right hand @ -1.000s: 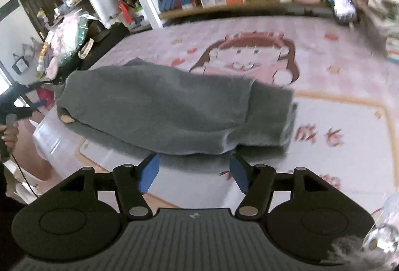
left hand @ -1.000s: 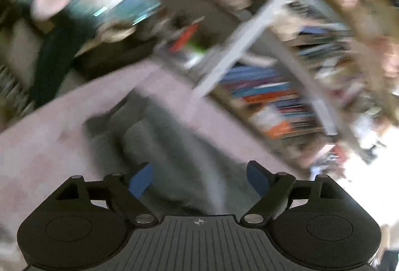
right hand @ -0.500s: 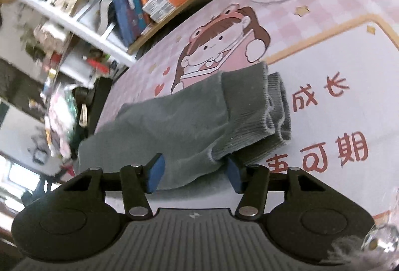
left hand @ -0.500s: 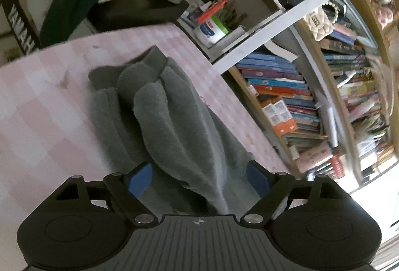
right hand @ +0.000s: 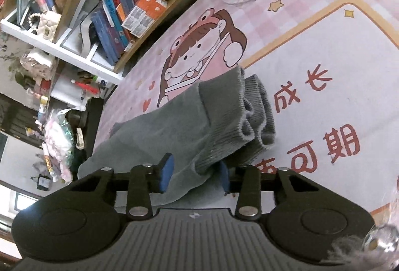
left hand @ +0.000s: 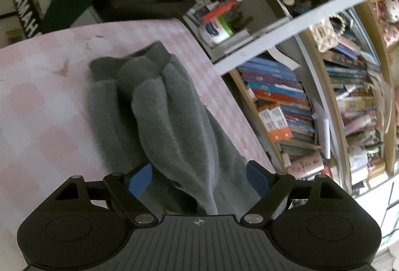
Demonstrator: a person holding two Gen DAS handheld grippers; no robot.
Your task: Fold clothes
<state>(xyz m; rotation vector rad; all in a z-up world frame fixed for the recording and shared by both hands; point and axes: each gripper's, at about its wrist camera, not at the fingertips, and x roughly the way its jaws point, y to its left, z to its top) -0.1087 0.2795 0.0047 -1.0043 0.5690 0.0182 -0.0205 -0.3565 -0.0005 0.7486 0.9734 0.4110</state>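
A grey fleece garment point(left hand: 169, 116) lies bunched lengthwise on the pink checked table mat point(left hand: 37, 96). Its dark ribbed cuff point(left hand: 157, 56) lies at the far end in the left wrist view. My left gripper point(left hand: 199, 178) is open, and the garment's near end lies between its blue pads. In the right wrist view the same garment point(right hand: 174, 126) shows its ribbed hem point(right hand: 234, 116) folded over. My right gripper point(right hand: 195, 173) has its jaws partly closed around the near edge of that hem; the cloth fills the gap between the pads.
A bookshelf point(left hand: 286, 106) packed with books runs along the table's far side; it also shows in the right wrist view point(right hand: 124, 12). A pen holder and bottles point(left hand: 219, 24) stand past the table corner. The mat shows a cartoon girl point(right hand: 199, 51) and red characters point(right hand: 324, 136).
My right gripper has moved in onto the hem and its jaws have narrowed around the cloth. My left gripper has steadied and moved closer over the garment's other end, still open.
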